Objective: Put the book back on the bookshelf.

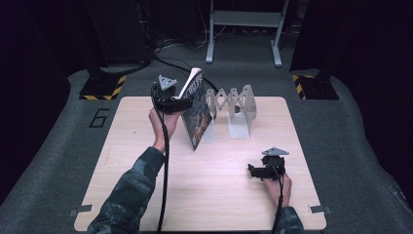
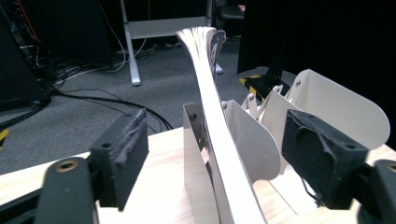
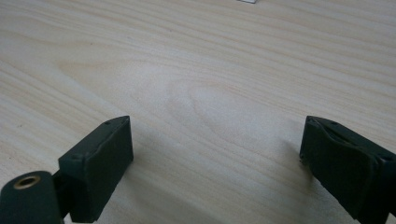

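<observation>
A book with a dark cover [image 1: 197, 116] stands tilted on the table, its top leaning toward the metal rack [image 1: 237, 105] of white zigzag dividers. My left gripper [image 1: 171, 100] is held up at the book's upper left edge. In the left gripper view the book's page edge [image 2: 219, 140] runs up between the two pads, with a gap on each side, so my left gripper [image 2: 217, 144] is open around it. Behind the book, the rack's dividers [image 2: 336, 107] fan out. My right gripper [image 1: 258, 171] rests low over the table's right front, and in its own view it [image 3: 215, 154] is open with nothing in it.
The light wooden table [image 1: 146, 195] has bare room across its front and left. Beyond its far edge are a grey carpet, black cables [image 1: 170, 61], a white stand frame [image 1: 243, 29] and two yellow-black striped bases [image 1: 104, 87].
</observation>
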`<state>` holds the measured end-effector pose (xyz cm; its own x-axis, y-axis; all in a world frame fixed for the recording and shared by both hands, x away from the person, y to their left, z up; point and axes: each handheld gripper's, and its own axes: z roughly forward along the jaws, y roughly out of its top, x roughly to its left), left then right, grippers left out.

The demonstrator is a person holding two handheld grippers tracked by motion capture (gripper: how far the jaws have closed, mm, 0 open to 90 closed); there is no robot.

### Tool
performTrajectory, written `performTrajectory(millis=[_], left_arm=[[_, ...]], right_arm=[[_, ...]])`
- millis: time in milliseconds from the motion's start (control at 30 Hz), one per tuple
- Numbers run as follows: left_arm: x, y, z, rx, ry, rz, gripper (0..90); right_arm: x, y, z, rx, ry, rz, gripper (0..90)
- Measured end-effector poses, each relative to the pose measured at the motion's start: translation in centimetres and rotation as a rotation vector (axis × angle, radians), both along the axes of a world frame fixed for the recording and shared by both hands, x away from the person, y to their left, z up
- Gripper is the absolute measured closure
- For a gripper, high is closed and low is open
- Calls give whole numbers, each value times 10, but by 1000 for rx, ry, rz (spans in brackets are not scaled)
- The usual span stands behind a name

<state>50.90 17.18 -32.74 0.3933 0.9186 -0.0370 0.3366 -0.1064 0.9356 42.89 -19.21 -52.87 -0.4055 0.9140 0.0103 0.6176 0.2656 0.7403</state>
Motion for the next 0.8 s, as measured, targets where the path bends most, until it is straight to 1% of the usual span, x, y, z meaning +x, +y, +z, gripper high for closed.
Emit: performTrajectory(millis=[67,100,167,200,233,333,367,433,500,533,567,600,733,800], left_arm=[[-6,1,-2,20,-10,3,155],[-8,2,-3,8,-10,-6,152],[-13,4,-4,13,-18,-6,152],[-16,5,-5,15,-22,-14,149],[-18,6,-7,12,-19,-20,149],[-24,8,-14,27,-19,-30,145],[-25,8,-17,25,-11,-38,141],[-28,7,-24,51,-12,-44,140],[-30,6,-32,46,1,-55,136],[-31,6,-37,50,-1,-53,153],[-32,5,-41,41,-2,-44,154],[-33,5,-45,43,1,-46,161],[-33,3,-66,44,44,-59,180],[-32,1,-75,37,56,-62,184]], right_arm=[[0,0,0,0,0,0,92],[0,0,0,-1,1,5,92],[0,0,0,-1,0,3,92],[0,0,0,-1,0,4,92],[0,0,0,1,3,-2,92],[-1,0,0,6,6,3,92],[0,0,0,1,6,2,93],[0,0,0,0,5,0,93],[0,0,0,1,4,-3,93],[0,0,0,-3,5,1,93],[0,0,0,0,4,-5,93],[0,0,0,-1,4,-3,93],[0,0,0,-1,4,-4,93],[0,0,0,0,4,-4,93]])
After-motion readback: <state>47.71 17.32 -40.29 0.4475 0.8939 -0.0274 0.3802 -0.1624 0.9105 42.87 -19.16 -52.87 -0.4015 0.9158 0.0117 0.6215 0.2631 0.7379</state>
